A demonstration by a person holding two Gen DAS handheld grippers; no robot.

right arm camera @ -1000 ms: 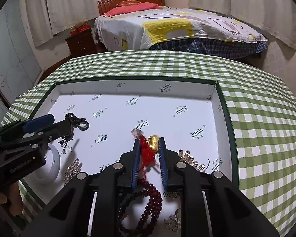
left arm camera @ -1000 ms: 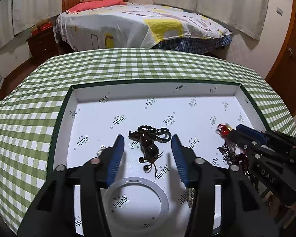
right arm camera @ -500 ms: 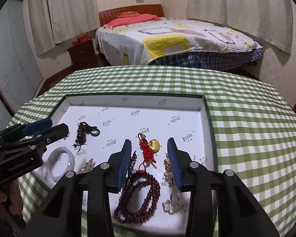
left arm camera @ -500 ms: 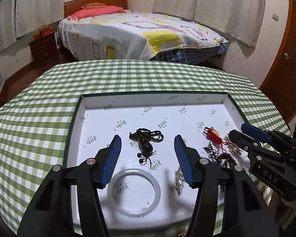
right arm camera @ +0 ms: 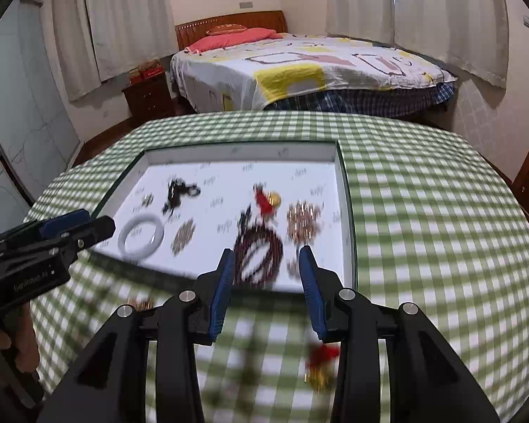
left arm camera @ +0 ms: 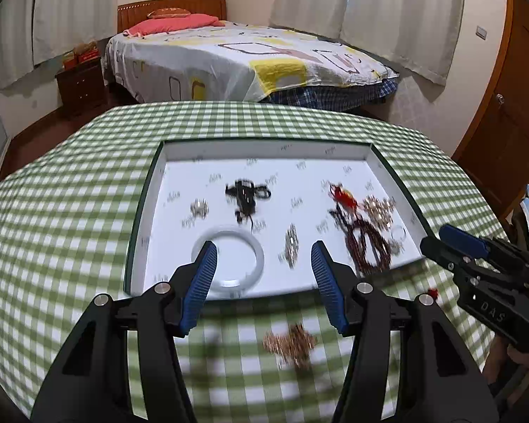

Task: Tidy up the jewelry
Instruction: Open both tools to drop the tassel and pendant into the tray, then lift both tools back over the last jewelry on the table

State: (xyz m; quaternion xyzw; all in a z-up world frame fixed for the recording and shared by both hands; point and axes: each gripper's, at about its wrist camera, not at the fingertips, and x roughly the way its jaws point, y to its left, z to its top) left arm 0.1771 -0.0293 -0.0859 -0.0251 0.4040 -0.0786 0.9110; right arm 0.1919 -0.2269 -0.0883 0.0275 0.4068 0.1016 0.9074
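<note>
I have both grippers pulled back over the near edge of the table, and both views are smeared with motion blur. My left gripper (left arm camera: 262,269) sits low centre in its frame with fingers spread wide and nothing between them; my right gripper (right arm camera: 266,276) does the same, spread and empty, its tips just over the tray's near rim. The tray (left arm camera: 264,148) lies mid-frame, a shallow rectangle with a dark green outer edge, low white walls and a white printed liner, and there is open checked cloth all around it, widest at the right of the right view. Inside, a smooth white bangle (left arm camera: 229,259) lies at the near left beside my left fingertip, a dark knotted cord (left arm camera: 245,195) sits above it, a small silvery piece (left arm camera: 198,208) is to the left of the cord and another (left arm camera: 291,243) to the right of the bangle. At the tray's right, dark red beads (right arm camera: 259,257) loop near the rim, with a red tassel (right arm camera: 264,201) and a pale glittering cluster (right arm camera: 303,222) behind. Outside the tray, on the cloth at the bottom of the frames, a gold chain heap (left arm camera: 291,343) and a red and gold charm (right arm camera: 319,363) lie loose. The cloth (right arm camera: 423,211) is a green and white gingham; behind it a bed (left arm camera: 247,60) with a patterned sheet, pale curtains (right arm camera: 441,10) and a dark nightstand (left arm camera: 81,83)
</note>
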